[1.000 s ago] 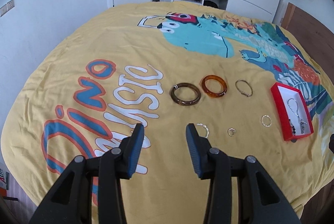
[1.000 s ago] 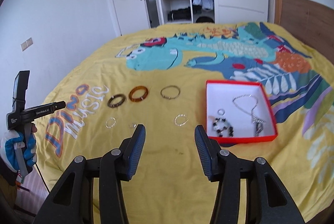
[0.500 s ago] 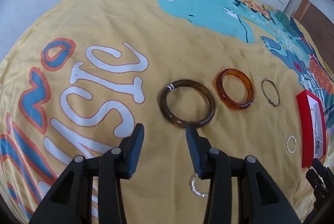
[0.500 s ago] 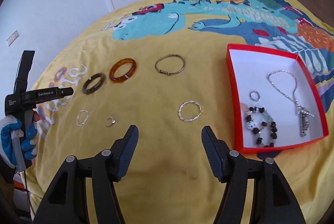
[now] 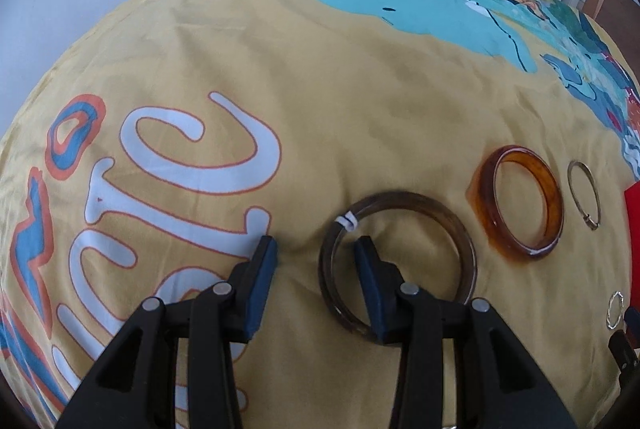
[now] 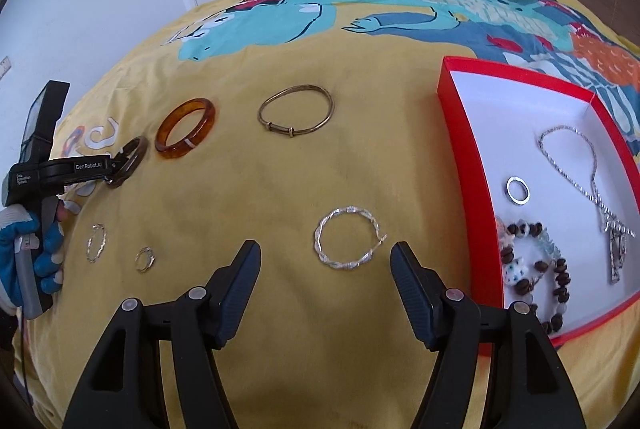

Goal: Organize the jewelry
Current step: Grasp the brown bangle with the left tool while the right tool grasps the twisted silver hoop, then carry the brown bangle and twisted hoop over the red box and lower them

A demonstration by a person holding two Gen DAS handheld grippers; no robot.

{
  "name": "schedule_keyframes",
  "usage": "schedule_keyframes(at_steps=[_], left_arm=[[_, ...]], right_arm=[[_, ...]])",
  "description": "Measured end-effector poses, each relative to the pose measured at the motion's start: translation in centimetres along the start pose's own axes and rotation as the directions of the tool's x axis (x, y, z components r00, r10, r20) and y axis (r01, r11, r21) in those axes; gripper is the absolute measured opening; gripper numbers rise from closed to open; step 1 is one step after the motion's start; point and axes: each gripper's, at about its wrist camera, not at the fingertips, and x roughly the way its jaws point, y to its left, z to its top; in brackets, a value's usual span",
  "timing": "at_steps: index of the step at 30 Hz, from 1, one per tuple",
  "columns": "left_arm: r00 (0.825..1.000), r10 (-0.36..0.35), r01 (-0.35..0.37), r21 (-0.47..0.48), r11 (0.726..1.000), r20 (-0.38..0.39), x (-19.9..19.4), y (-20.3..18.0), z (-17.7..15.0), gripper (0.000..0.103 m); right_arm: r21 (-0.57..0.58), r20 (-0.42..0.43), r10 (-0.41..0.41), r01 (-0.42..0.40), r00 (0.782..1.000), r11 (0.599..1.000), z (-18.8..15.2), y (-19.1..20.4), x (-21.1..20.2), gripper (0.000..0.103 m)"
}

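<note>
My left gripper (image 5: 316, 249) is open and low over the bed; its jaws straddle the near left rim of a dark brown bangle (image 5: 436, 215), one inside the ring, one outside. An amber bangle (image 5: 552, 197) and a thin brass bangle (image 5: 584, 195) lie to the right. My right gripper (image 6: 326, 255) is open wide, just short of a twisted silver hoop (image 6: 348, 243). The red box (image 6: 460, 133) at right holds a chain necklace (image 6: 576, 165), a ring (image 6: 518, 191) and a bead bracelet (image 6: 532, 265). The left gripper also shows in the right wrist view (image 6: 120, 165).
A second silver hoop (image 6: 97, 243) and a small ring (image 6: 144, 259) lie at the left on the yellow dinosaur bedspread (image 6: 280, 189). A brass bangle (image 6: 296, 111) and the amber bangle (image 6: 186, 129) lie further back. A wardrobe and a door stand beyond the bed.
My left gripper has moved forward and down until its jaws straddle the brown bangle's rim. My right gripper has moved forward and down to the twisted silver hoop and opened wider.
</note>
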Motion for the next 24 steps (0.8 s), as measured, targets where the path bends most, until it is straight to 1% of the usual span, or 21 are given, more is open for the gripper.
schedule_keyframes(at_steps=[4,7,8,9,11,13,14,19,24], left_arm=[[0.999,0.017,-0.017,0.022,1.0,0.03,0.1,-0.1,-0.1,0.033],[0.999,0.027,-0.029,0.043,0.999,0.044,0.2,-0.6,-0.1,0.021],[0.998,0.03,-0.032,0.047,0.998,0.046,0.0,-0.7,-0.1,0.014],[0.998,0.033,-0.036,0.049,0.998,0.048,-0.1,-0.7,-0.1,0.011],[0.998,0.036,-0.039,0.053,0.998,0.051,-0.4,-0.6,-0.3,0.011],[0.998,0.034,-0.037,0.053,0.998,0.051,-0.7,-0.6,-0.3,0.011],[0.998,0.03,-0.032,0.049,0.998,0.052,-0.9,-0.5,-0.3,0.01],[0.998,0.027,-0.029,0.036,0.999,0.061,-2.6,0.1,-0.5,0.009],[0.996,0.025,-0.028,0.035,0.999,0.085,-5.3,0.4,-0.6,0.009]], right_arm=[[-0.002,-0.028,-0.038,0.038,0.999,0.999,0.1,0.3,1.2,0.066],[-0.002,-0.041,-0.072,0.072,0.997,0.997,0.0,0.4,1.7,0.066],[0.002,-0.054,-0.077,0.078,0.996,0.997,-0.1,0.5,2.0,0.066],[0.004,-0.057,-0.083,0.083,0.995,0.997,-0.1,0.4,2.1,0.067],[0.023,-0.057,-0.079,0.08,0.995,0.997,-0.1,0.3,2.2,0.065],[0.041,-0.052,-0.066,0.068,0.996,0.997,-0.1,0.1,2.2,0.054],[0.045,-0.052,-0.044,0.046,0.998,0.998,-0.2,0.1,2.1,0.04],[0.025,-0.052,0.002,0.0,0.999,1.0,-0.7,0.7,1.3,0.04],[0.016,-0.024,0.039,-0.038,0.999,0.999,-0.8,1.3,-0.9,0.04]])
